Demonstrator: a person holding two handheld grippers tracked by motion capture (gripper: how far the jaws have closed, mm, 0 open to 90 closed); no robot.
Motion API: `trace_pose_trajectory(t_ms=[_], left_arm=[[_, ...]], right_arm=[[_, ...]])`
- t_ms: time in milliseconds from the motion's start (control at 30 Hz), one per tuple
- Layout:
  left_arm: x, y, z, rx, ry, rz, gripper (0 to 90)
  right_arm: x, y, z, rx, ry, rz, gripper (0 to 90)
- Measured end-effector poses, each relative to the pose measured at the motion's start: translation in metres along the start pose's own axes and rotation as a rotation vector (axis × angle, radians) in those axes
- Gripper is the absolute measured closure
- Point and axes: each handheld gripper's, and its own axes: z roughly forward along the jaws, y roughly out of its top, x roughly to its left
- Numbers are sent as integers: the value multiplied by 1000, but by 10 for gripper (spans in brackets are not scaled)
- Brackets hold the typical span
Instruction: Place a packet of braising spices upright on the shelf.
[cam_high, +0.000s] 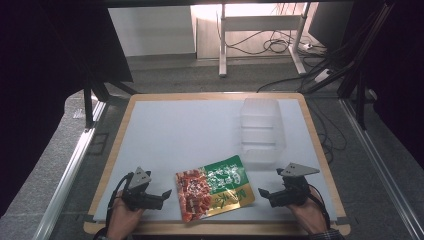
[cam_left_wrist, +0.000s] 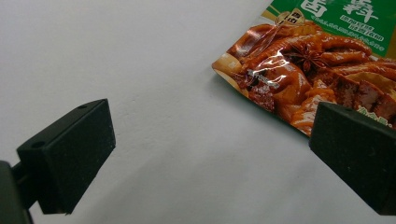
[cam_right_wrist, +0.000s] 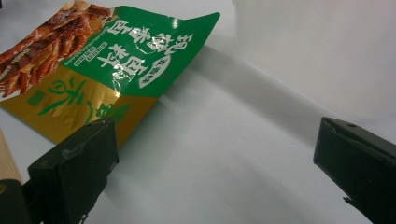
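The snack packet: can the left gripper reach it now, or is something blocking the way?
Probably yes. The left gripper is open and points at the snack packet, which lies flat just beside it. Between them is bare white mat; the clear container stands farther off.

My two hand-held grippers, black all over.

My left gripper (cam_high: 162, 194) and my right gripper (cam_high: 264, 193) each carry a grey three-cornered plate on top and trail a thin black cable back past my wrist. My fingers (cam_left_wrist: 70, 156) are blocky, matte black wedges with flat inner faces, and small round screw holes sit in their upper edges. A dark cuff shows at each wrist.
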Motion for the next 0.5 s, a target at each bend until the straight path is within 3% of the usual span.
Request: trace_pose_trajectory(t_ms=[500], left_arm=[[-1, 0, 1, 8, -3, 7, 4]], right_arm=[[6, 4, 18, 22, 35, -7, 15]])
